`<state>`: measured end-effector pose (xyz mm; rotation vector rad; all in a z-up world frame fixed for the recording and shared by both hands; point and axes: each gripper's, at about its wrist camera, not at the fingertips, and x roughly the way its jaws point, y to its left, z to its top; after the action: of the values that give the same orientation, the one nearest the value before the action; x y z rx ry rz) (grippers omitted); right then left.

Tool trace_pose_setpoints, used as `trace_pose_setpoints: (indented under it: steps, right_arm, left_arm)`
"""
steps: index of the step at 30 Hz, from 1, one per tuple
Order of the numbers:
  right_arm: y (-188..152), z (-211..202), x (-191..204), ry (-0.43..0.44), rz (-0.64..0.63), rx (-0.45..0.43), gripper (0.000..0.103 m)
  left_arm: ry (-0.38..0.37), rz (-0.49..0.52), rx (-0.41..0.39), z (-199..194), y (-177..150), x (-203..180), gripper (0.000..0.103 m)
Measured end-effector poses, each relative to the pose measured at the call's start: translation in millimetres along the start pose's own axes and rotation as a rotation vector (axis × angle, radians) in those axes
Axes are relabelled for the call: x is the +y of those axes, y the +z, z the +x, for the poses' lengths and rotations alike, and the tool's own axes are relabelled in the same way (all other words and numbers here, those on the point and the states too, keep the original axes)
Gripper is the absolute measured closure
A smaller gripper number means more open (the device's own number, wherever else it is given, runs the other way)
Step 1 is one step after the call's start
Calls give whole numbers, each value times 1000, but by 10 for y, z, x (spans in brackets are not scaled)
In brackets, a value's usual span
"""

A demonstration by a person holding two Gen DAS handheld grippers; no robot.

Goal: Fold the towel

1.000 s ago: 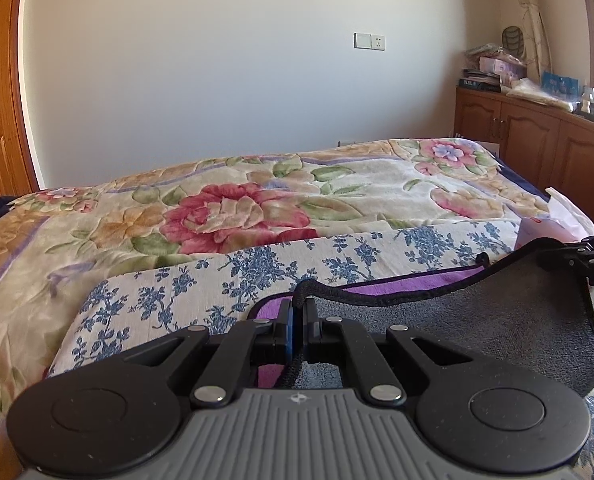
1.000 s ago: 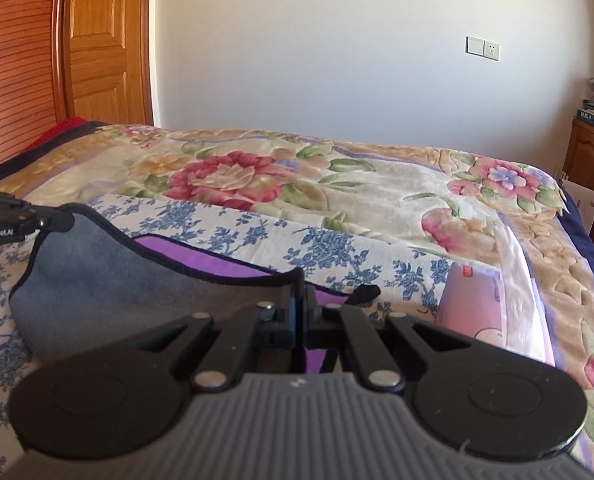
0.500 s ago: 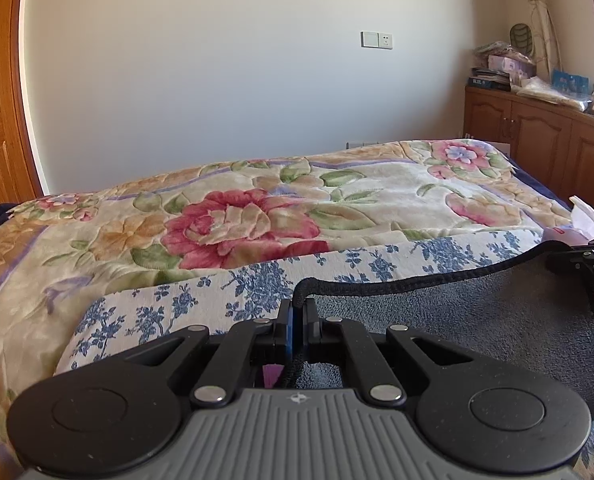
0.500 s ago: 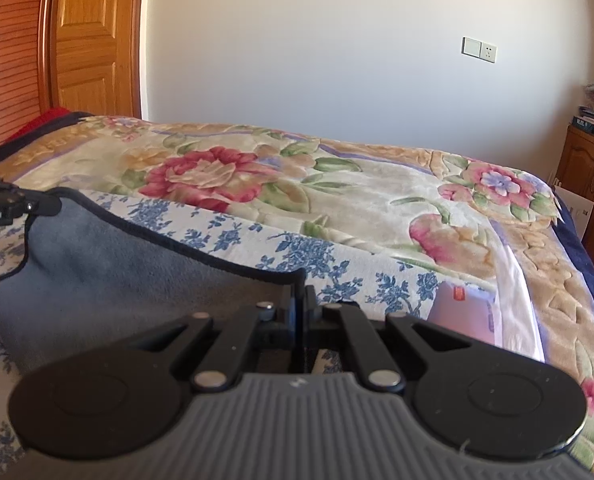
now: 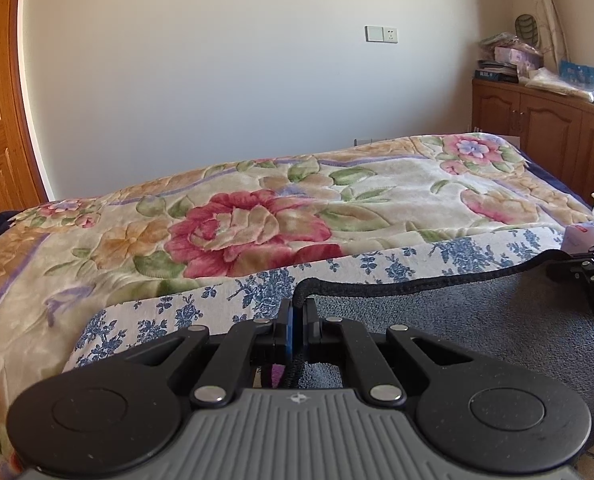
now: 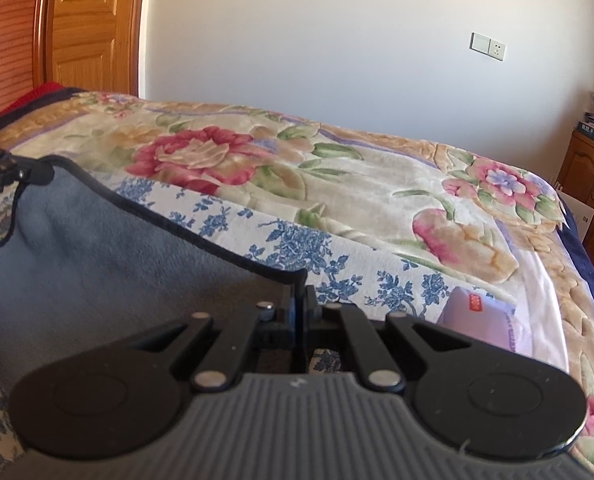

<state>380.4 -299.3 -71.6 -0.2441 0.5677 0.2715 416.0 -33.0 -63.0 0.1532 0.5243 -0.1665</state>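
Note:
A grey towel point(image 5: 437, 316) with a dark hem hangs stretched between my two grippers, over a blue-flowered white cloth point(image 5: 257, 288) on the bed. My left gripper point(image 5: 297, 304) is shut on the towel's left corner. The right gripper point(image 6: 299, 292) is shut on the towel point(image 6: 97, 248) at its other corner. In the left wrist view the right gripper point(image 5: 577, 270) shows at the right edge, and in the right wrist view the left gripper point(image 6: 21, 172) shows at the left edge. A purple strip point(image 5: 277, 375) peeks out under the left jaws.
A floral blanket point(image 5: 257, 220) covers the bed beyond the cloth. A pale purple tissue pack point(image 6: 485, 320) lies to the right on the bed. Wooden cabinets point(image 5: 545, 132) with clutter stand at the right wall, and a wooden door point(image 6: 93, 28) at the left.
Both grippers have carried the towel's held edge forward over the cloth. The purple layer that showed a second ago is now almost fully covered by the grey side.

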Motion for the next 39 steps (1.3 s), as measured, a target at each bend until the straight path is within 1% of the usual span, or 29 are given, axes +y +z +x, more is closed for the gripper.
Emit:
trace_pose_setpoints:
  steps: [14,16,17,25,26,27,28,29,30,33,34,36,37,39]
  right_arm:
    - [-52,189,-4,3,12,39,99]
    - [-59,195,-17,5,19,41,99]
    - [-63,198,-21,5,23,43,99]
    - [-89,223,-18,7,35,54,98]
    - [-89,230,-21,3,37,57,96]
    - [-92,231,-23,-4,37,57,84]
    - [-95,227,-26,-9,39,56,76]
    - [-97,220,-33,-11,44,52,61]
    - [-96,212,-42,-11,49,49,51]
    - [-98,185,-54,-10,53,47,49]
    - [-96,178,-58,-10,58,48,48]
    - [-90,154,-59,-11,68,47,42]
    - [-86,139,-56,-12,71,45,40]
    - [-80,95,-45,-13,75,33,28]
  left_arm:
    - [25,23,43,250,-86,-25,97]
    - [27,28,47,276,-99,-29,96]
    - [32,34,52,289,-105,-36,94]
    - [38,34,64,322,-118,-49,92]
    - [41,30,64,323,-120,-49,88]
    - [43,28,65,324,-123,-48,78]
    - [44,24,63,324,-127,-44,71]
    - [48,21,59,319,-131,-40,56]
    - [54,16,51,310,-137,-33,45]
    - [73,7,34,276,-156,-14,32]
    - [74,3,32,270,-161,-7,30]
    - [73,-2,26,253,-164,1,19]
    - [75,-3,21,237,-164,0,16]
    - [76,-8,10,195,-155,2,8]
